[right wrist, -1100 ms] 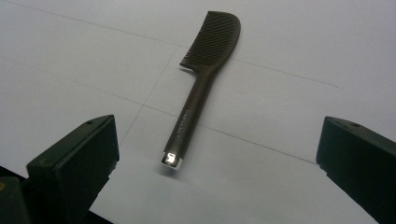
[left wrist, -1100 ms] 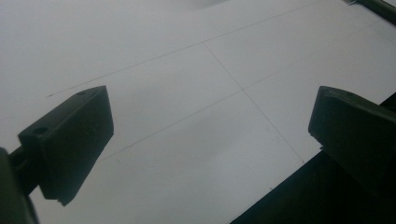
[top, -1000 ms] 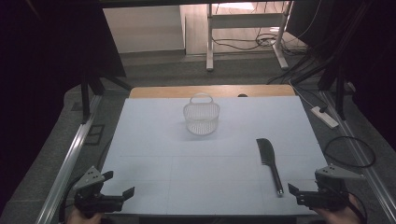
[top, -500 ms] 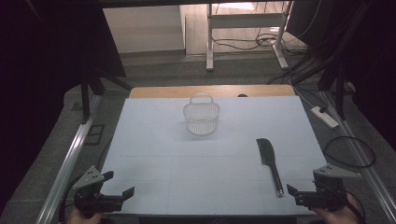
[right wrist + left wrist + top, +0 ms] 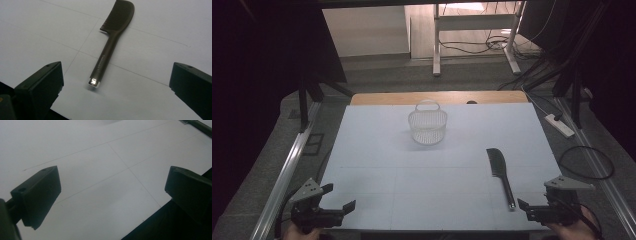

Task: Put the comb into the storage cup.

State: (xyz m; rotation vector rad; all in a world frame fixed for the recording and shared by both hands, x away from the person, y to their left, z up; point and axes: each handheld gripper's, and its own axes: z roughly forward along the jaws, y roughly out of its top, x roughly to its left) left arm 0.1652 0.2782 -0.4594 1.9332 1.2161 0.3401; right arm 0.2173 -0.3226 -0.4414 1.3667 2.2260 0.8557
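The right gripper point(image 5: 117, 87) has its black, blocky fingers point(image 5: 40, 87) spread wide, and they hold nothing. The comb point(image 5: 112, 42) lies flat on the desk point(image 5: 162, 62), just past the fingers and in line with the gap between them. Its shiny silver handle tip is the part nearest the fingers. The comb is dark and smooth, with a long thin handle and a wider curved head with many fine teeth. Far past the comb, a small see-through basket point(image 5: 427, 126) with a looped handle stands on the white desk. Well away from the comb, the left gripper point(image 5: 334, 204) has its fingers point(image 5: 37, 195) spread wide too, over bare desk with thin lines.
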